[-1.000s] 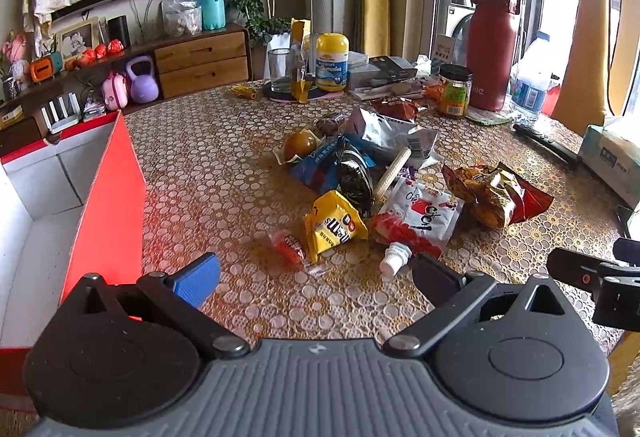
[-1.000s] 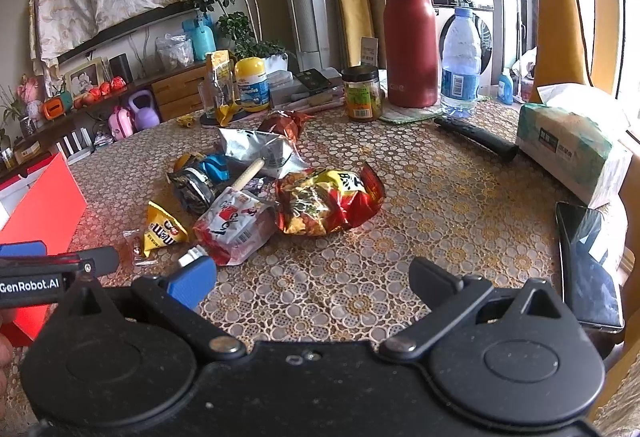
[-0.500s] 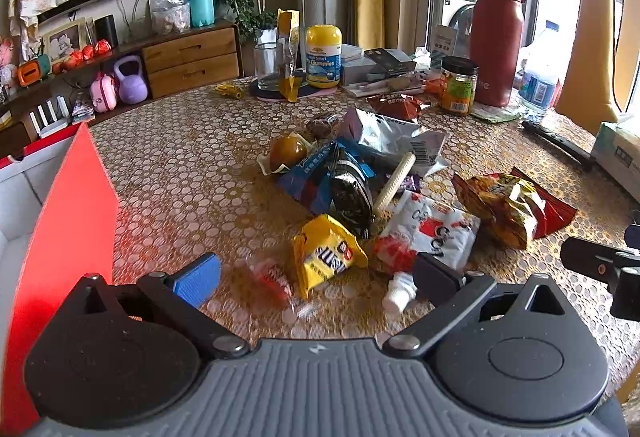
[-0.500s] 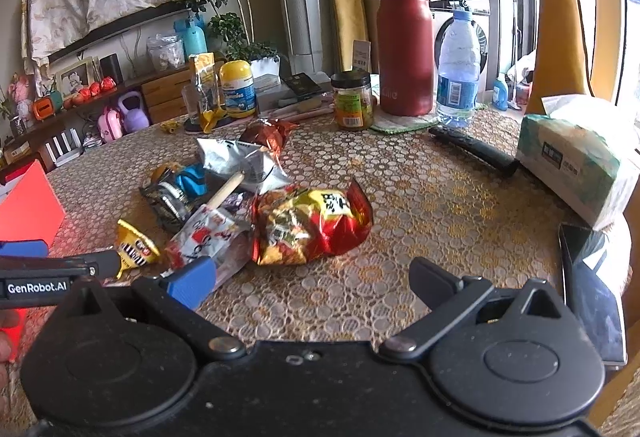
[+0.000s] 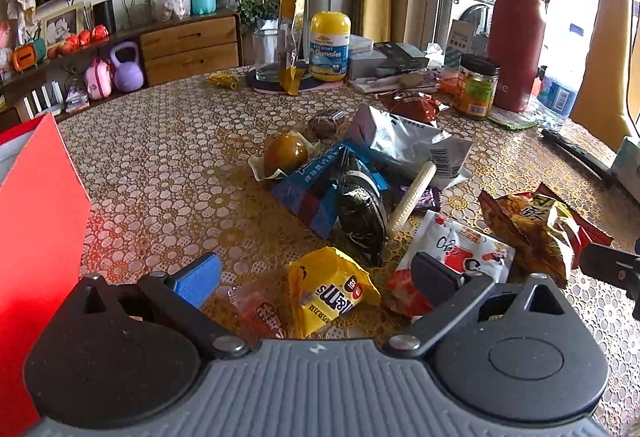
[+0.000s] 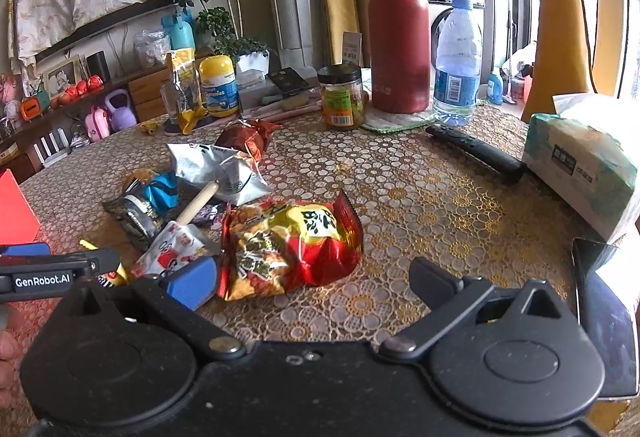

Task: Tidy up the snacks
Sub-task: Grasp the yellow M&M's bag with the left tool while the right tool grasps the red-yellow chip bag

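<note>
Far left: red box (image 5: pixel 36 237) at the table (image 5: pixel 168 157) edge, contents out of view. Left hand-held gripper (image 5: pixel 316 269) spread wide, empty, hovering low over the near end of the snack pile. Between its fingers: yellow candy packet (image 5: pixel 332 289), with a small red-and-clear wrapped sweet (image 5: pixel 260 311) just beside it on the left; contact with the blue pad (image 5: pixel 198 279) cannot be confirmed. Just beyond: dark round-label packet (image 5: pixel 360 209) lying on a blue packet (image 5: pixel 312 193), a pale stick (image 5: pixel 412 197) leaning across, an amber ball-shaped snack (image 5: pixel 286 153) behind, silver foil bag (image 5: pixel 400 145) further back. To the right: white-and-red pouch (image 5: pixel 464 249), partly behind the black finger.

Right hand-held gripper (image 6: pixel 312 277) likewise open and empty, held low over the table. Large red-and-yellow crisp bag (image 6: pixel 292 245) lying flat just ahead, near its blue pad (image 6: pixel 192 281), possibly touching. Further right: black remote (image 6: pixel 476 153), tissue pack (image 6: pixel 584 161), dark phone (image 6: pixel 608 321) at the table edge. At rear: red flask (image 6: pixel 400 41), water bottle (image 6: pixel 456 65), jar (image 6: pixel 342 97).
</note>
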{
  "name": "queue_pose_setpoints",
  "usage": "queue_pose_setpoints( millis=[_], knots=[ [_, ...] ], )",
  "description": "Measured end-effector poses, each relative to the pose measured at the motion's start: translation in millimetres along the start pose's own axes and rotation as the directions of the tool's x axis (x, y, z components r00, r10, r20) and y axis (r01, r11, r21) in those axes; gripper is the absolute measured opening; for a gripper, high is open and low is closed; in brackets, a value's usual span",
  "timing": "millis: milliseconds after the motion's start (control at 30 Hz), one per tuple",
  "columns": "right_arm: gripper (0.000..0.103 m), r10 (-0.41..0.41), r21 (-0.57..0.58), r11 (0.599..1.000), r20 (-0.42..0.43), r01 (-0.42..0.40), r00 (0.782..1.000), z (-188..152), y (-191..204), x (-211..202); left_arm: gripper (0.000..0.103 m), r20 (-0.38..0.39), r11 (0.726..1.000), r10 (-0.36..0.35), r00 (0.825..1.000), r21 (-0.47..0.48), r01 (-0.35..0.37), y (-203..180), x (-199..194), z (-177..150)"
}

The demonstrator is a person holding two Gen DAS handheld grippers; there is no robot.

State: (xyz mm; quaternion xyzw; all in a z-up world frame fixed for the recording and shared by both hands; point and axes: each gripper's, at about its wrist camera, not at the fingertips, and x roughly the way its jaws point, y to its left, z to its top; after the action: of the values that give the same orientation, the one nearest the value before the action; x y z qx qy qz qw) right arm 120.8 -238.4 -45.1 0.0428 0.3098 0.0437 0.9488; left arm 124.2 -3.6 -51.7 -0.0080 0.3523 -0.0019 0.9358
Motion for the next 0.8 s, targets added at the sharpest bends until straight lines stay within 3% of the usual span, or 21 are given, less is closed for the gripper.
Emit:
queue_pose_setpoints(
  millis=[133, 433, 800],
  knots=[
    [0.103, -0.001, -0.005, 1.000, -0.004, 0.001, 1.000, 3.6, -0.5, 9.4, 0.080, -0.037, 1.000, -0.007, 0.999, -0.002, 0.007, 0.7, 11.6, -0.2],
    [0.103, -0.002, -0.037, 0.999, -0.023, 0.001, 1.000, 14.7, 6.1, 39.9, 0.052, -0.061, 0.999, -0.051, 0.997, 0.002, 0.051, -0.7, 19.7, -3.5],
    [0.101, 0.021, -0.003, 1.000, -0.067, -0.021, 0.998, 13.4, 7.3, 67.9, 0.048, -0.055, 0.997, -0.082, 0.995, -0.013, 0.081, 1.5, 19.0, -5.8]
  ],
)
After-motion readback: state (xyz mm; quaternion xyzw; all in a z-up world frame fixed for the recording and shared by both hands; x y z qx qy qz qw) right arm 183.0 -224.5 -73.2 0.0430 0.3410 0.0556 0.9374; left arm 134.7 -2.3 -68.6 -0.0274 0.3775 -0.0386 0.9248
